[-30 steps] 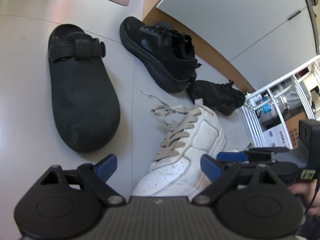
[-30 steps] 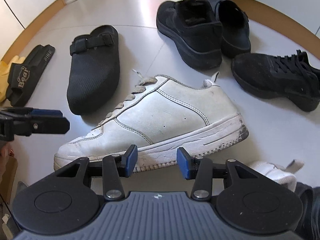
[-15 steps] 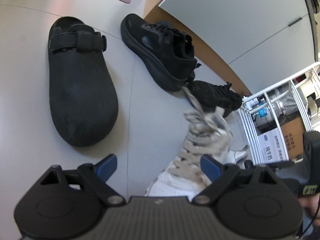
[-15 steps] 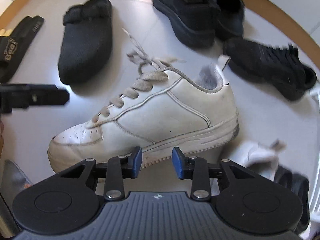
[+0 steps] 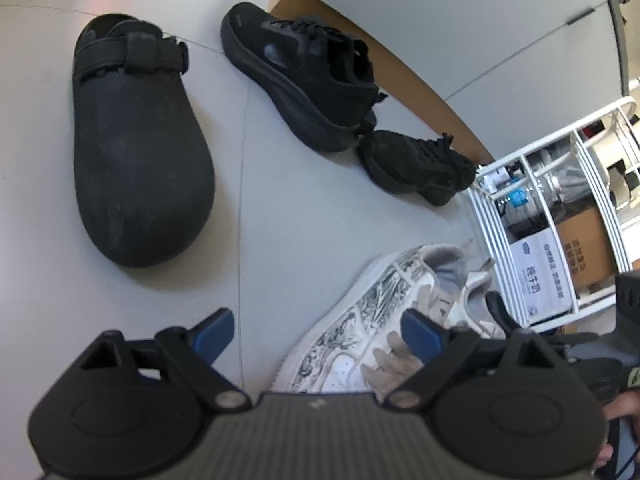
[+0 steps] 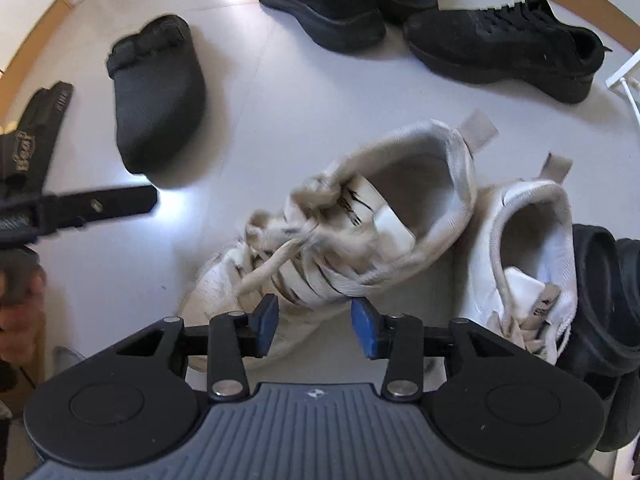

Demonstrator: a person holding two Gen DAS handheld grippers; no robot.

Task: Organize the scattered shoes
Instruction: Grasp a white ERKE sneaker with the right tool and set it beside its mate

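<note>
One white sneaker (image 6: 360, 216) lies just beyond the opening, empty right tongs (image 6: 314, 318).

We held the left black two-finger gripper with blue pads (image 5: 318, 338) angled down toward the floor, its jaws spread wide with nothing pressed between the blue pads (image 5: 212, 330). Our right black two-finger gripper with blue pads (image 6: 316, 326) pointed steeply downward, its jaws about a third apart and opening, the blue pads (image 6: 266, 320) clear of anything and gripping nothing. In the right wrist view the left gripper's black finger reached in from the left edge, with our bare hand (image 6: 18, 308) wrapped around its handle below.
</note>
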